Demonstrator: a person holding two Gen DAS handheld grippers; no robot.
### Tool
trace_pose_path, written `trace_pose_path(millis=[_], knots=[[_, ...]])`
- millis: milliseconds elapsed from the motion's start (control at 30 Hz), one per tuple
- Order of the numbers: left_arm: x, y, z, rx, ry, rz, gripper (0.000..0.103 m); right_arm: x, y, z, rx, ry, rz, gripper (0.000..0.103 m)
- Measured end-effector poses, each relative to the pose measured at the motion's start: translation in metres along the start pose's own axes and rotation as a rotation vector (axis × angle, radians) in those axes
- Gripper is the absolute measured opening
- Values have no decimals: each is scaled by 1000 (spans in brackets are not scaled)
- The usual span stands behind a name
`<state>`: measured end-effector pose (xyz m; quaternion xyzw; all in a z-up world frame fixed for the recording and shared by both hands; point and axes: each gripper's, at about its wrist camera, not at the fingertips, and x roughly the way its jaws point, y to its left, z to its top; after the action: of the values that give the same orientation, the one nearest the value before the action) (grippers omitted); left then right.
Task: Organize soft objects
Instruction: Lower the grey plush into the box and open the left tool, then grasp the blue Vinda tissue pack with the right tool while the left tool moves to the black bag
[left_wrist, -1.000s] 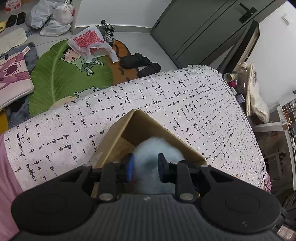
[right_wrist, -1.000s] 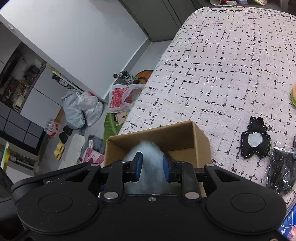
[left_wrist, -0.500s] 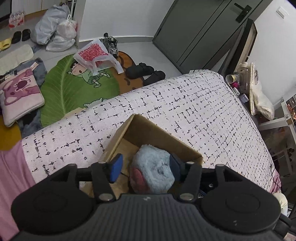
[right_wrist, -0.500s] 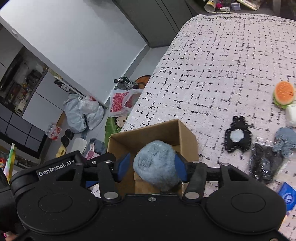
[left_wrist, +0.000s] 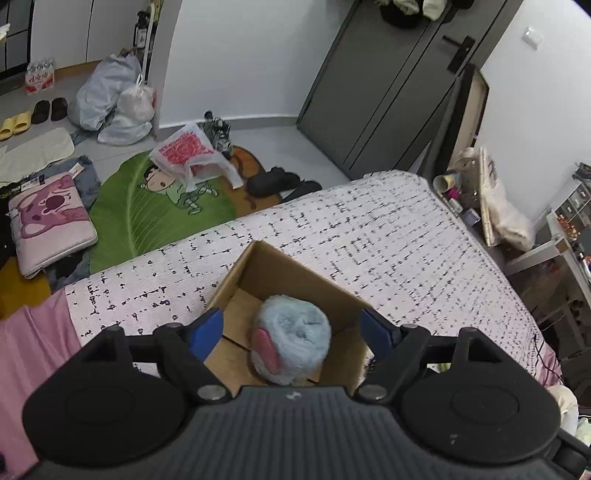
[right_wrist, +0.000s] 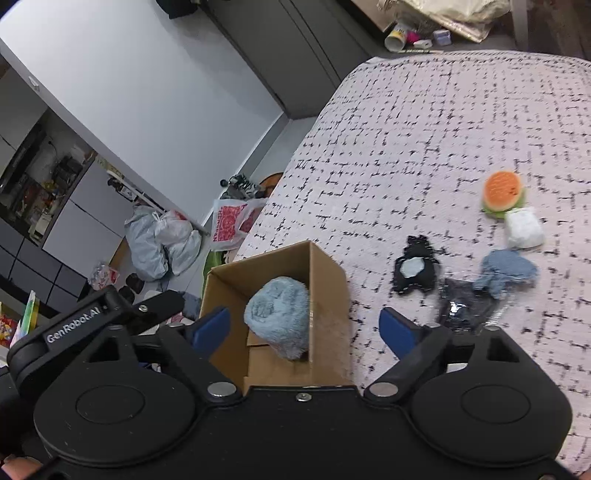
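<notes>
- While both sets of jaws have just been opening, the blue plush toy (left_wrist: 290, 341) that they pinched together a second ago now sits freed inside the cardboard box (left_wrist: 273, 266) on the near left of the patterned bed (left_wrist: 388, 236).
- Left gripper (left_wrist: 291, 328): spread wide, holding nothing; the plush lies below and between its blue pads, apart from both.
- Right gripper (right_wrist: 306, 325): likewise wide and empty, its left pad over the box, its right pad over the bedspread.
- By the look of it, one item is stowed and the hands are free for the next.
- Counted on the bed to the right of the box: one black plush with a pale patch (right_wrist: 415, 271), one dark crinkly packet (right_wrist: 465, 306), one blue-grey cloth piece (right_wrist: 506, 271), one burger-shaped toy (right_wrist: 503, 192), one white bundle (right_wrist: 523, 227).
- That leaves five loose pieces, one box, one toy boxed.
</notes>
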<state>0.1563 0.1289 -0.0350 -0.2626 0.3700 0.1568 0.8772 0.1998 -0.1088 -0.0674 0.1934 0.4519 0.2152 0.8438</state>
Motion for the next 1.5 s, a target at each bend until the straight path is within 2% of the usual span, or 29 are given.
trace_pose_path(millis=[133,267,600,733,1100,1500], knots=[[-14,-10,-9,35,-38,0,82,-16,-12,-3,4,-23,-8,97],[-24,-19,-16,64,-38,-10,82,-31,-23,-7,9,-43,-17,102],[-44,-44,-40,174,-34,-5,82,-67,-45,-15,-13,-69,-41,103],[-48,-50,-48,184,-3,-17,92,-81,-54,-19,-22,-84,-52,103],[-67,-68,-72,242,-13,-25,100,-118,-81,-28,-19,-115,-47,103],[-83,-90,-96,297,-14,-39,101,-146,-111,-35,12,-142,-41,103]])
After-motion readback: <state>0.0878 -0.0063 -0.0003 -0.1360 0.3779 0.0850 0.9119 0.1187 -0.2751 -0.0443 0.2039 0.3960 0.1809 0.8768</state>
